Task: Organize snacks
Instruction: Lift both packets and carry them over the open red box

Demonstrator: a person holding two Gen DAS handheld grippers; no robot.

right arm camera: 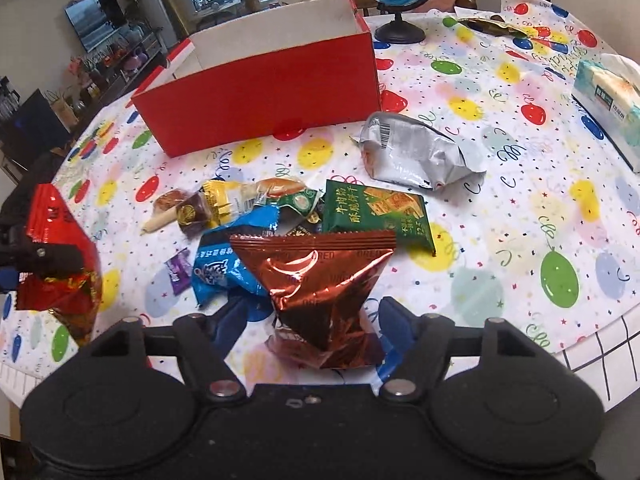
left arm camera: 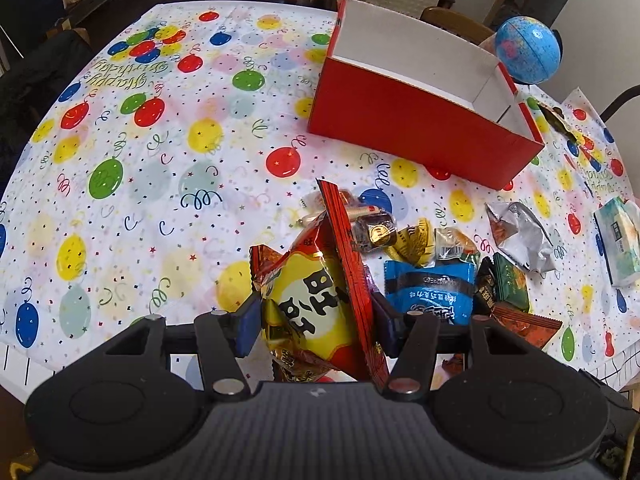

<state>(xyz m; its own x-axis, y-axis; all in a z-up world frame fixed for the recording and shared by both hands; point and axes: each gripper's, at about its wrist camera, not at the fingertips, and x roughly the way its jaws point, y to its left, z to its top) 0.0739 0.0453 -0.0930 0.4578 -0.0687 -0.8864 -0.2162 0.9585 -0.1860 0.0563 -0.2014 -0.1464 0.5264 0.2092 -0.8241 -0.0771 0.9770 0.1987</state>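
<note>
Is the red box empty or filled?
Looks empty: the red box shows bare white inner walls; its floor is hidden, and the snacks lie outside.

Table [right arm camera: 520, 208] under balloon-print cloth, bearing red box [right arm camera: 264, 92] beyond the right gripper [right arm camera: 316, 320], snack packets [right arm camera: 280, 216] lying between.
</note>
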